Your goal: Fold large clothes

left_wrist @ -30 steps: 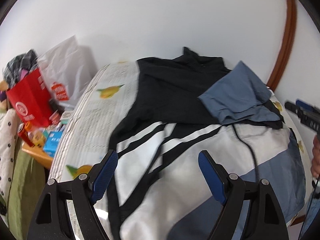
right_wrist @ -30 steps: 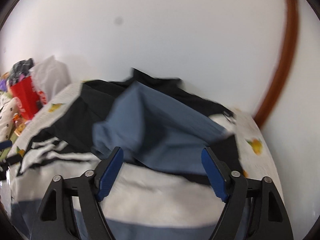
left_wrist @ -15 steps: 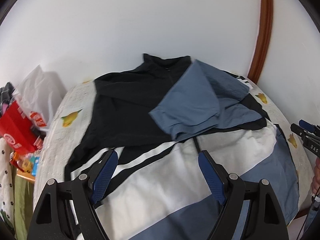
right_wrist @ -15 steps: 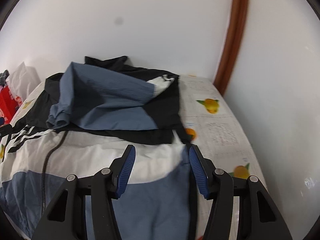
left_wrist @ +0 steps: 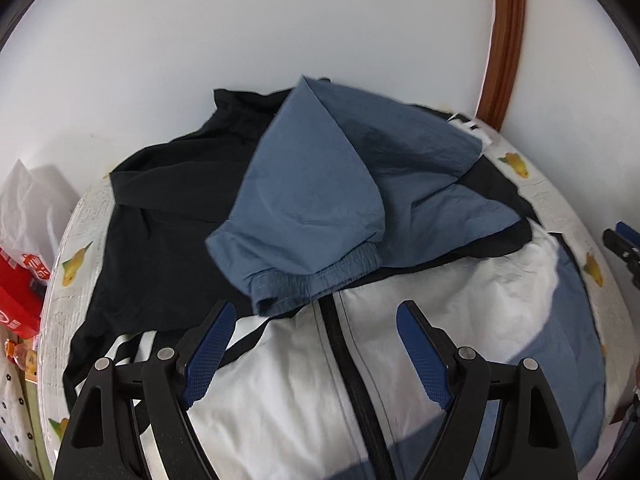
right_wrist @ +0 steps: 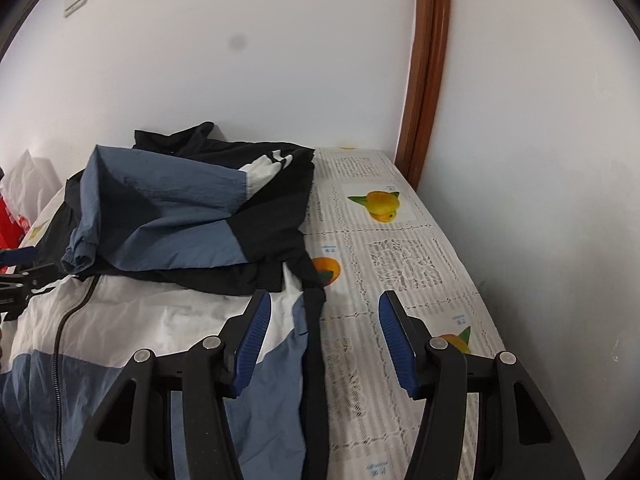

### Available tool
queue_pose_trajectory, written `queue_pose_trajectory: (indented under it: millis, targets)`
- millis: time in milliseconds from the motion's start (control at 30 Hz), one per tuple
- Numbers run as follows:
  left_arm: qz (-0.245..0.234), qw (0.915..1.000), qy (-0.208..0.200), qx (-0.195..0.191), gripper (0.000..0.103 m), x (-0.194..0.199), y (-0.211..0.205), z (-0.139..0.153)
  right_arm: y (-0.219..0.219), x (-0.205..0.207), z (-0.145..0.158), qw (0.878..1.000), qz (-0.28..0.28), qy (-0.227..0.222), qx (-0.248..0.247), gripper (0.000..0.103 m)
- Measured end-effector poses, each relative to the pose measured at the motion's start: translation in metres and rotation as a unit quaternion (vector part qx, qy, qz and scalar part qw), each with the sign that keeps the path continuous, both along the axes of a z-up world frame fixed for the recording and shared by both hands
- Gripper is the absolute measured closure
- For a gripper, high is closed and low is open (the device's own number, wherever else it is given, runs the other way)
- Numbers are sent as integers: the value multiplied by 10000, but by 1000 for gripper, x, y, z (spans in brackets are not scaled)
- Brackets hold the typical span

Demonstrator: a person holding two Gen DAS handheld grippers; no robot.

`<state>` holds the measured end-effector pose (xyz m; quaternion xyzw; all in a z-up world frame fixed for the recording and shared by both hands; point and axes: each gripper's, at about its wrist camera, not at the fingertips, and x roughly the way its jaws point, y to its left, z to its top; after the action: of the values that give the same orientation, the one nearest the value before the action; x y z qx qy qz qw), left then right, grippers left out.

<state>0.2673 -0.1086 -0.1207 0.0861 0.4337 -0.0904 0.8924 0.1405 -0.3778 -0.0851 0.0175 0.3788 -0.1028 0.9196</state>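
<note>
Thin, soft jacket [left_wrist: 400,380] looks light and slippery; grab its right edge. Both hand-held grippers [left_wrist: 316,354] [right_wrist: 322,338] are wide open, holding nothing.

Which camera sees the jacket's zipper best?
The left wrist view. There the zipper runs down the middle of the white part of the jacket, right between the open left tool. The right wrist view shows the zipper only thin and far off at its left side.

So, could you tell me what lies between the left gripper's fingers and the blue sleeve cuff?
In the left wrist view, only the jacket's white panel and black zipper lie between the open left gripper and the cuff.
</note>
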Motion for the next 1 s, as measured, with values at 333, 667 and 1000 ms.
queue_pose_trajectory:
  millis: [333,667,1000]
  targets:
    - [27,9962,-77,872,22,32,-30,-37,-16,25,-23,9998,-42,110,188,48]
    - [376,9955,-277,824,88,44,-6,-22,-5,29,-33,9996,50,269,113,48]
    - [713,9965,-434,-5,96,38,63,21,28,27,-14,9996,221,146,-47,48]
